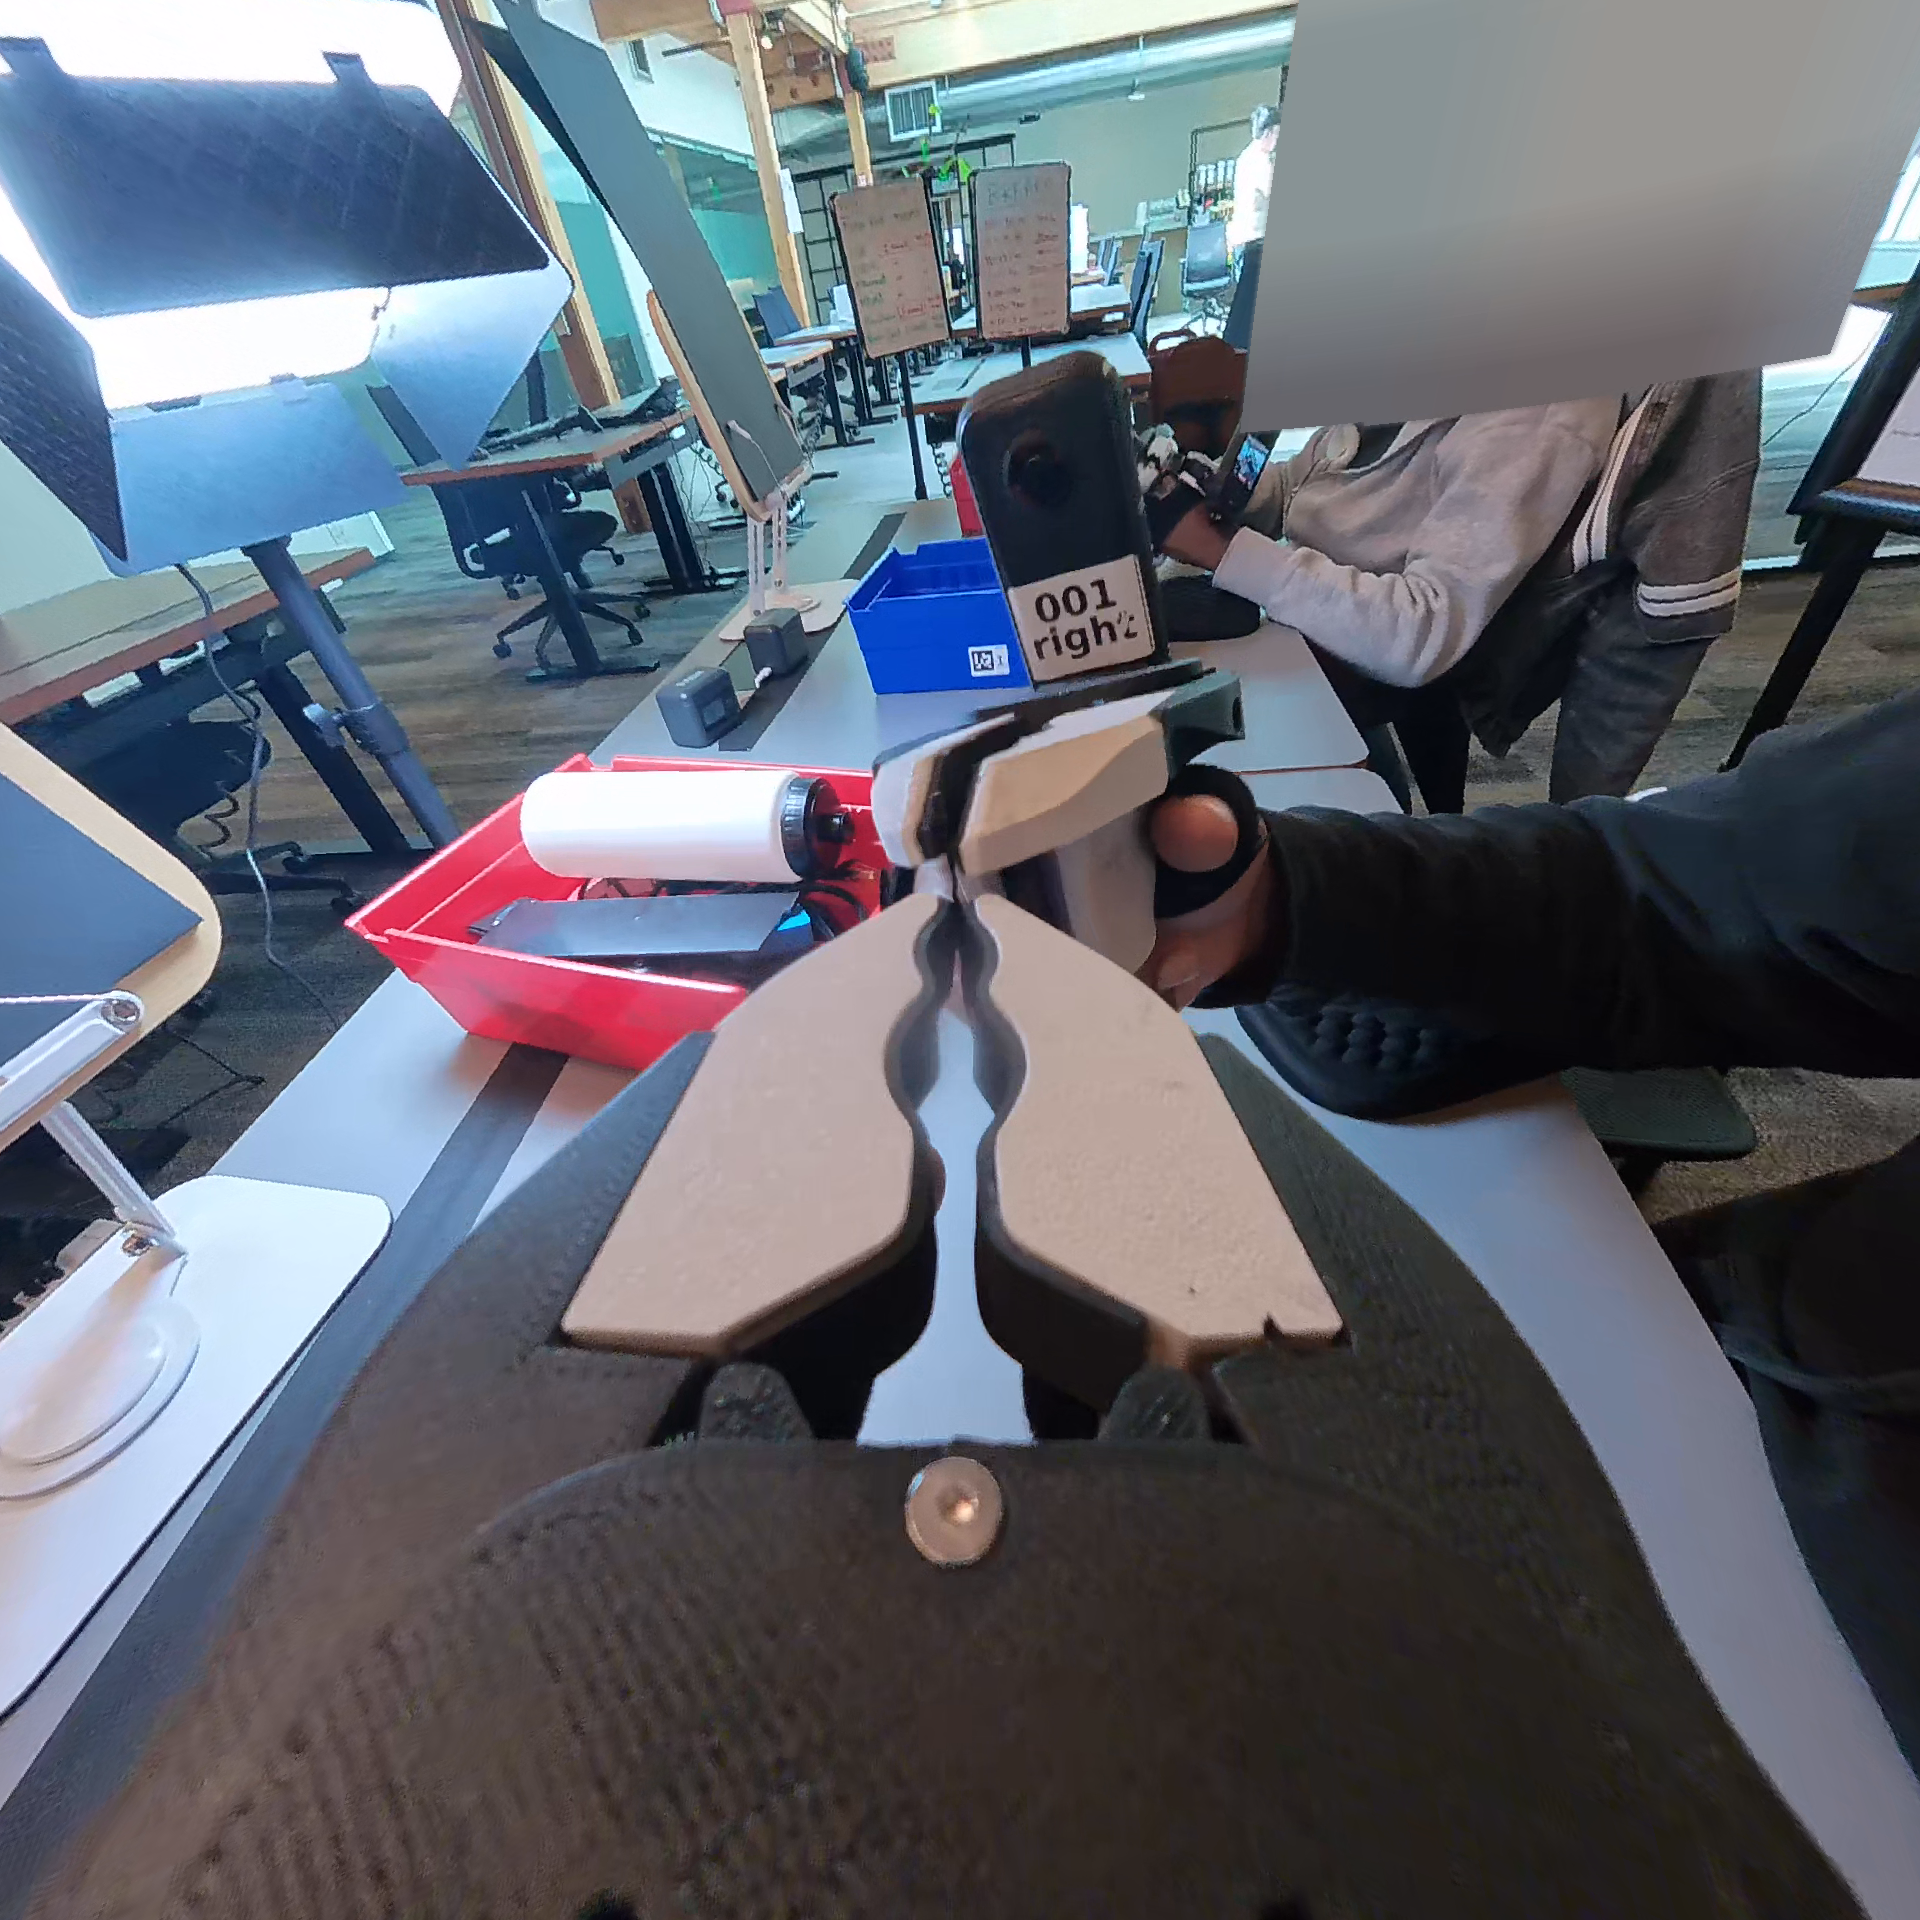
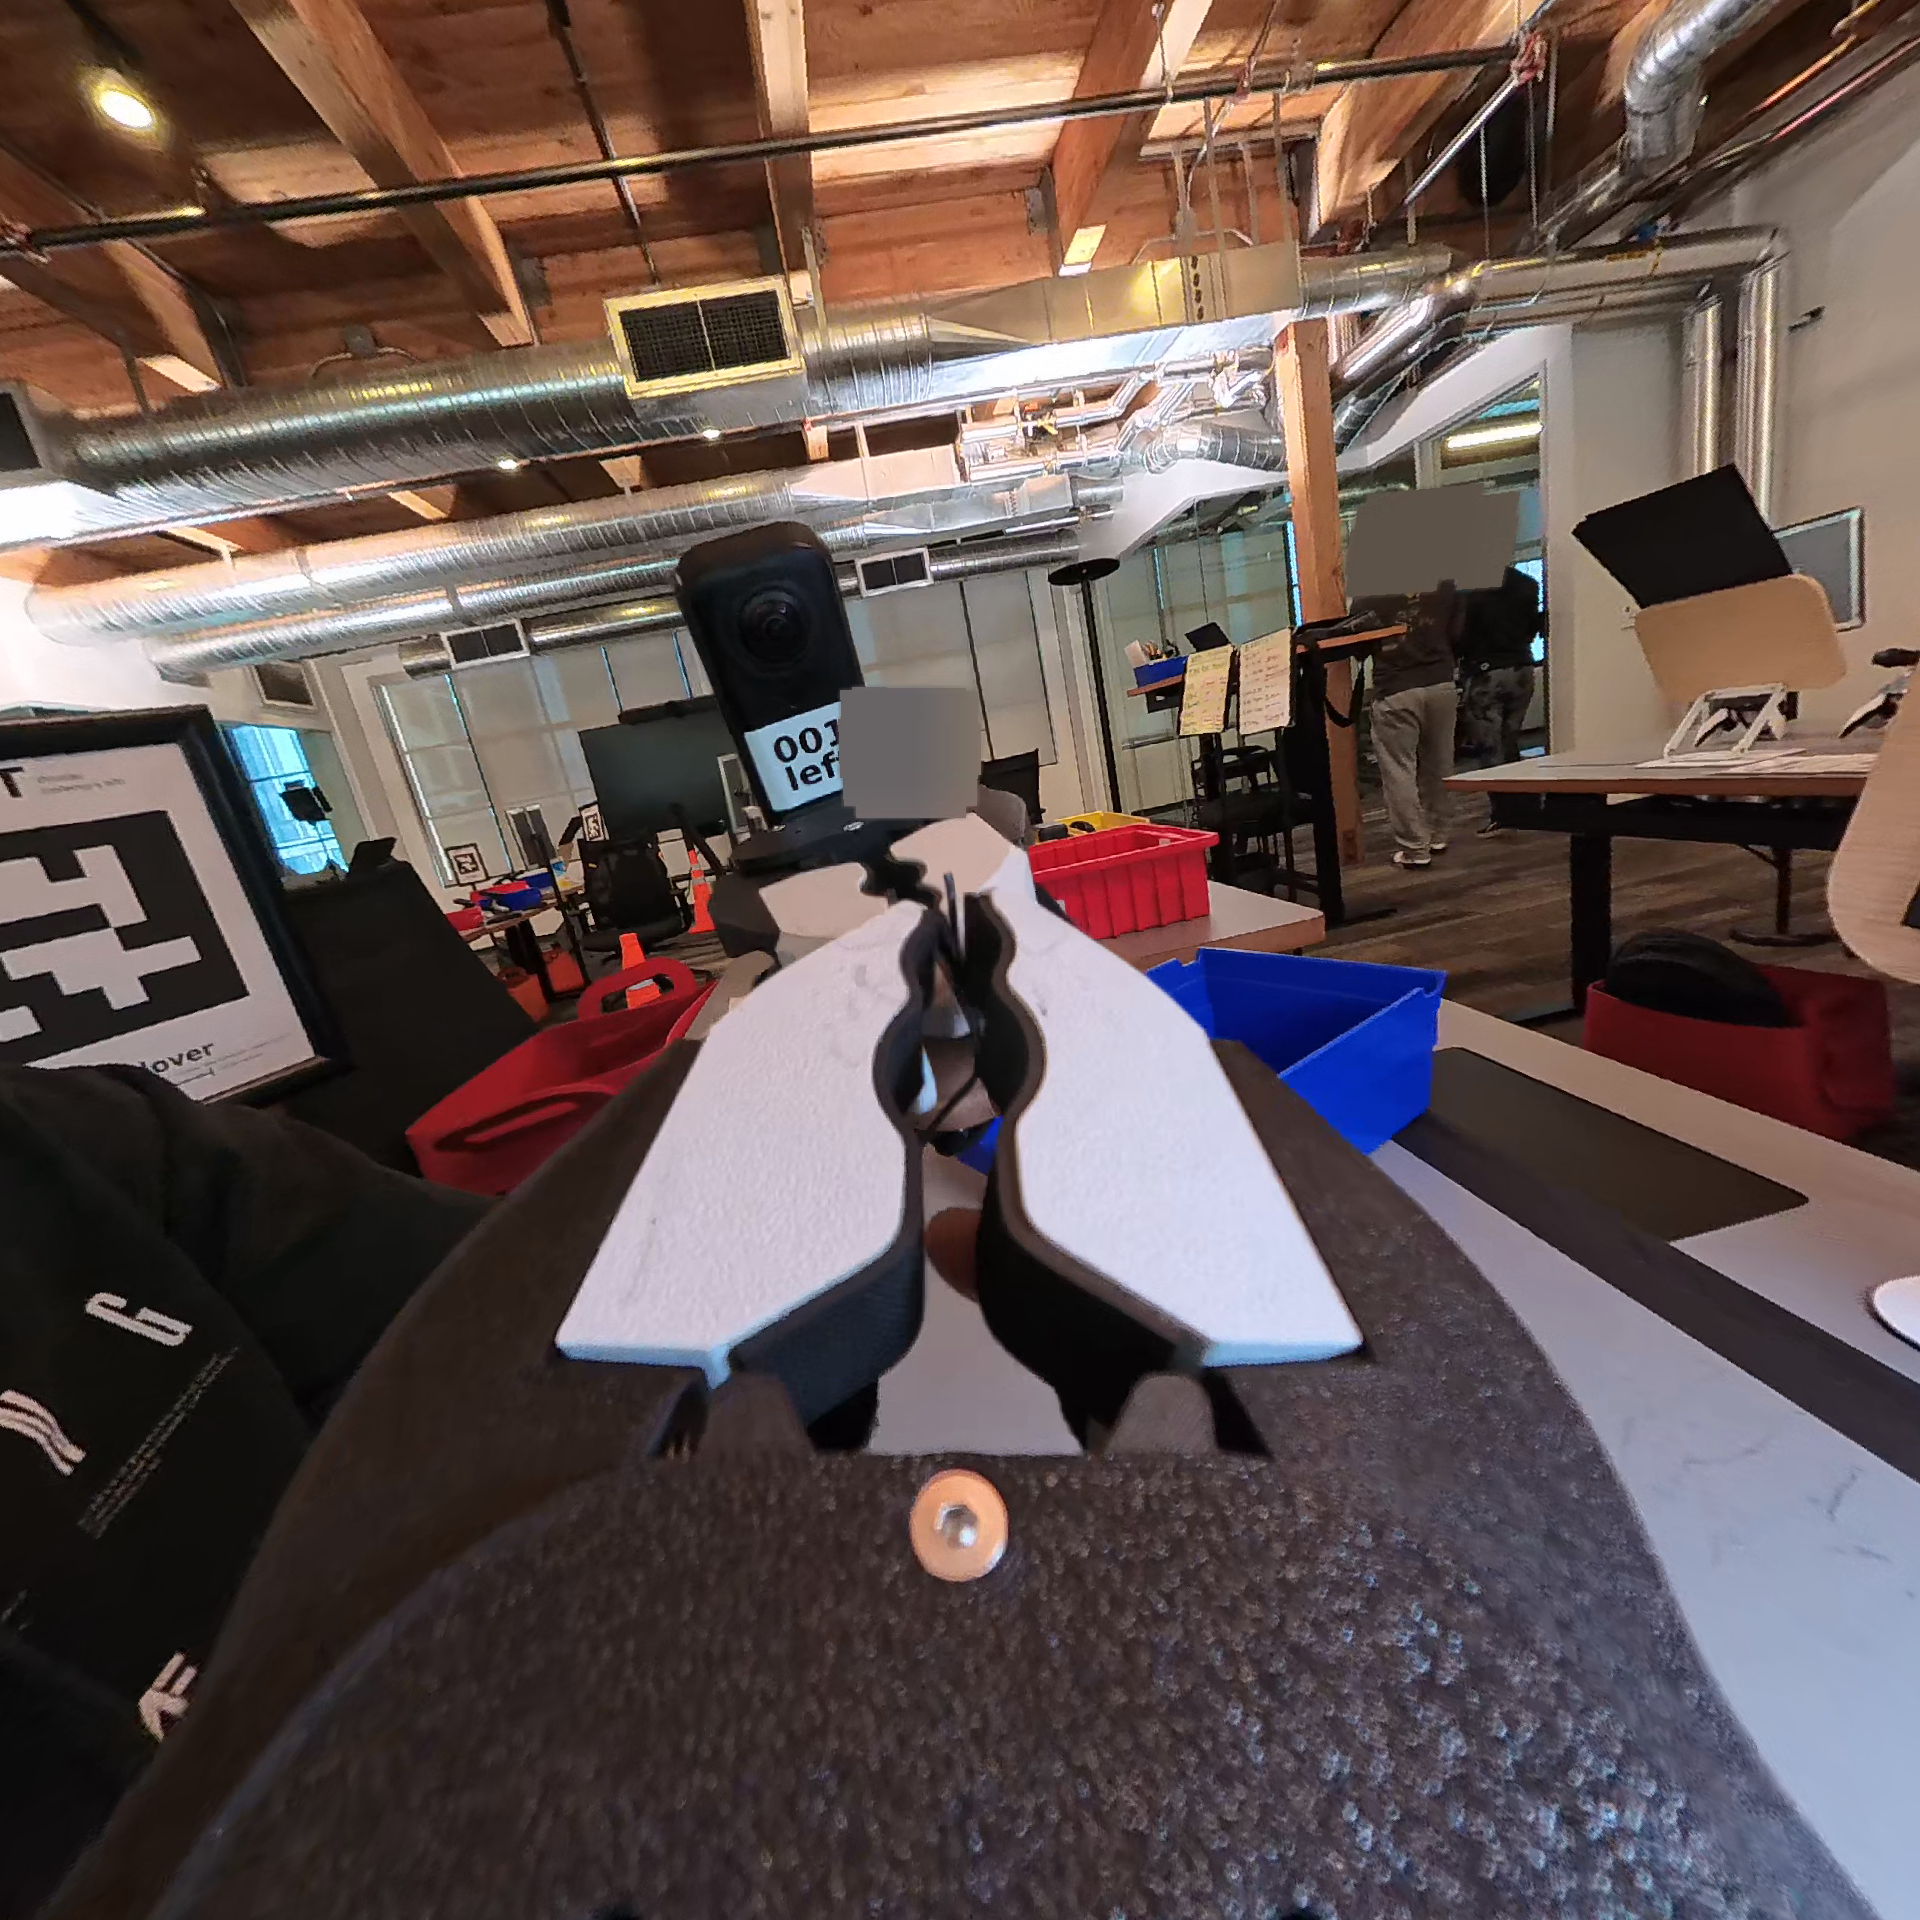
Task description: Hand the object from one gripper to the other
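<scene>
Left and right tongs meet tip to tip above the table [image 1: 1507,1299].
Left tongs [image 1: 951,920] are narrow, and I cannot tell if they grip. At their 12 o'clock the right tongs [image 1: 943,868], also narrow, pinch a thin dark object [image 2: 951,909]. It seems light and maybe limp, so take its free end gently.

Glossy red plastic bin [image 1: 582,987], matt grainy fingers [image 1: 790,1174].

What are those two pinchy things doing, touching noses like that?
A person holds a gripper in each hand, tip to tip above the grey table. The left gripper and the right gripper both look nearly closed around something small and thin between their tips; I can't tell what it is. It looks like a hand-over in progress. A red tray with a white bottle sits behind.
</scene>
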`<move>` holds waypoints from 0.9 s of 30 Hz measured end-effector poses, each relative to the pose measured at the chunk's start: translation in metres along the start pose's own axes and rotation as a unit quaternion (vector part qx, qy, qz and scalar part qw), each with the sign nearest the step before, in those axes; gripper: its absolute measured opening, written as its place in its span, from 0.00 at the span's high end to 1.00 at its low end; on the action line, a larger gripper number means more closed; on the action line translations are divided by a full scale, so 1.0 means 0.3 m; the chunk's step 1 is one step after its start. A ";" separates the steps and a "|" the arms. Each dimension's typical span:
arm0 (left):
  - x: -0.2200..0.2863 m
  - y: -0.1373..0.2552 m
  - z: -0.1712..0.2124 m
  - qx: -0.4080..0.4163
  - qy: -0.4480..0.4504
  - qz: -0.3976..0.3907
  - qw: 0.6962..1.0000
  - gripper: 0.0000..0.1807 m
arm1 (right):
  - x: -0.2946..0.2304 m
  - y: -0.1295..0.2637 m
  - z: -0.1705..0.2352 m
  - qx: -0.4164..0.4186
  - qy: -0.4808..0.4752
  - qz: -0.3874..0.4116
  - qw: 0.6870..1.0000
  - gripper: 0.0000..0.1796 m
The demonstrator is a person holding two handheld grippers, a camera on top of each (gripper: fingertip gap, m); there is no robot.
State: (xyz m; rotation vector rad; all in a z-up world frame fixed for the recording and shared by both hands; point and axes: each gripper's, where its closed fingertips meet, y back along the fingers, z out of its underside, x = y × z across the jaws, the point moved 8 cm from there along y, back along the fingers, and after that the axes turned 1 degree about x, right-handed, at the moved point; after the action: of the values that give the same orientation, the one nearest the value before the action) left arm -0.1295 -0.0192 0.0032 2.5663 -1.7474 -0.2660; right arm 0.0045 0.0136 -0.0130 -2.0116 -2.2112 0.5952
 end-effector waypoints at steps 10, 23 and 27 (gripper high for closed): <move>-0.008 0.000 0.005 0.013 0.009 -0.002 1.000 0.97 | 0.002 0.008 -0.013 0.002 0.015 0.016 1.000 1.00; 0.000 -0.003 0.006 0.002 0.001 0.008 1.000 1.00 | -0.003 0.015 -0.025 -0.010 0.025 0.019 0.999 0.98; -0.009 -0.010 0.023 -0.013 0.001 0.005 1.000 1.00 | 0.005 0.012 -0.015 -0.017 0.023 0.019 0.999 1.00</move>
State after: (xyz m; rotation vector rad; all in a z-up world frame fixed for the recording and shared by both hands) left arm -0.1286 -0.0151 -0.0037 2.5376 -1.7451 -0.2844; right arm 0.0092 0.0161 -0.0105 -2.0669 -2.1753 0.5151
